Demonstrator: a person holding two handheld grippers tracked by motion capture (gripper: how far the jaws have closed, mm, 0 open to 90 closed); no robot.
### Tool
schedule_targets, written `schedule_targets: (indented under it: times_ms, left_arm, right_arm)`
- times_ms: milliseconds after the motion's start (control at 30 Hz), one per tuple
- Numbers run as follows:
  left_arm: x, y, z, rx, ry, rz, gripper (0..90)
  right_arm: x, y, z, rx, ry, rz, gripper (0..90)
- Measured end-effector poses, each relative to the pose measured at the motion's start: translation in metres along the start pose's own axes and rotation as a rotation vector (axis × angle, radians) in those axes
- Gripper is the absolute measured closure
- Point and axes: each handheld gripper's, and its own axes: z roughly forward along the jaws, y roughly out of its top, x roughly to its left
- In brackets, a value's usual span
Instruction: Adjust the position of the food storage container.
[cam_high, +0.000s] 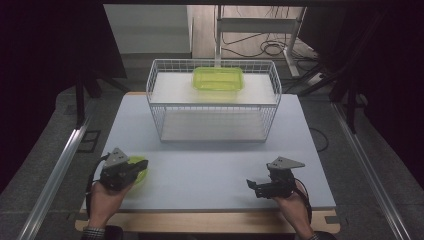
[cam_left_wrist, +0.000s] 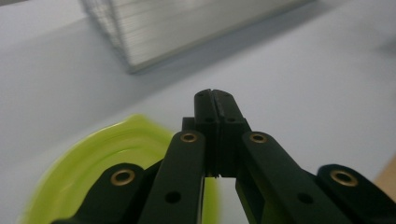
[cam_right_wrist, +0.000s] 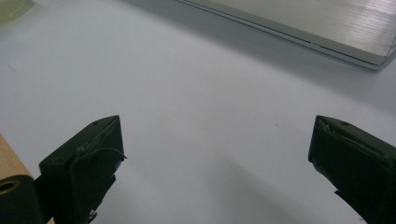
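From above: one wire rack (cam_high: 214, 100) far ahead of my jaws holds one green tub (cam_high: 218, 79) on its upper shelf; one green bowl (cam_high: 138, 172) lies under my left gripper (cam_high: 131, 169).

Left gripper view: my left gripper (cam_left_wrist: 214, 100) has its jaws pressed together, empty, above the bowl (cam_left_wrist: 107, 154).

Right gripper view: my right gripper (cam_right_wrist: 215, 154) has jaws wide apart over bare desk (cam_right_wrist: 196, 93).

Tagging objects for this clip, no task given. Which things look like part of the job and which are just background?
Likely in play:
left gripper, jaws shut
round green dish beneath it
green container on the wire rack
right gripper, jaws open, nothing between them

Just lying about:
cables on the floor
white stand behind the table
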Motion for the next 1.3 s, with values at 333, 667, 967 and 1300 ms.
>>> schedule_targets:
  times_ms: [333, 667, 967, 1300]
  left_arm:
    - [0.053, -0.025, -0.024, -0.029, 0.197, -0.135, 90.0]
    - [0.069, -0.048, -0.014, 0.033, 0.245, -0.192, 90.0]
    - [0.056, -0.049, -0.006, 0.053, 0.222, -0.185, 90.0]
    - [0.020, -0.038, 0.010, 0.070, 0.154, -0.135, 90.0]
  right_arm:
    - [0.000, -0.002, 0.003, 0.020, 0.024, 0.010, 3.8]
    - [0.002, -0.003, 0.008, 0.055, 0.045, 0.000, 4.0]
    - [0.006, -0.005, 0.012, 0.091, 0.064, -0.022, 4.0]
    - [0.006, -0.006, 0.014, 0.109, 0.072, -0.025, 4.0]
